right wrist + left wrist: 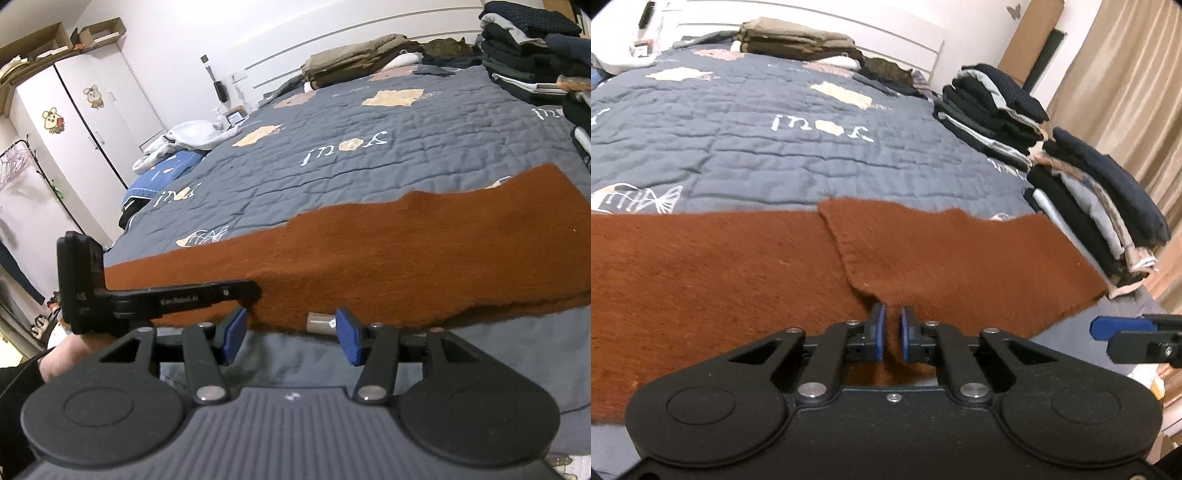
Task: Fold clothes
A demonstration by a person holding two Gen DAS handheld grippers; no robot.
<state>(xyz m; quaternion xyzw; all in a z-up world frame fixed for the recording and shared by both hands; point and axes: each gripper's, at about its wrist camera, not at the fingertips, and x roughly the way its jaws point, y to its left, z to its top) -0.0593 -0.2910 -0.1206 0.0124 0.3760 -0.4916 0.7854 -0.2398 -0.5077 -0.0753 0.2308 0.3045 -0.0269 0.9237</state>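
Note:
A rust-brown knit garment (701,266) lies flat across the near part of the bed, with one layer folded over on its right half (942,251). My left gripper (893,321) is shut on the garment's near edge, and brown fabric shows between its blue pads. In the right wrist view the same garment (406,258) spans the frame, with a small grey tag (319,322) at its near hem. My right gripper (291,338) stands open just short of that hem, over grey bedding, with nothing between its fingers. The left gripper (255,290) reaches in from the left, a hand behind it.
The grey quilted bedspread (775,155) stretches beyond the garment. Two stacks of folded dark clothes (993,107) (1108,206) sit along the bed's right edge. A khaki folded pile (790,37) lies by the headboard. A white wardrobe (85,122) and a beige curtain (1126,74) flank the bed.

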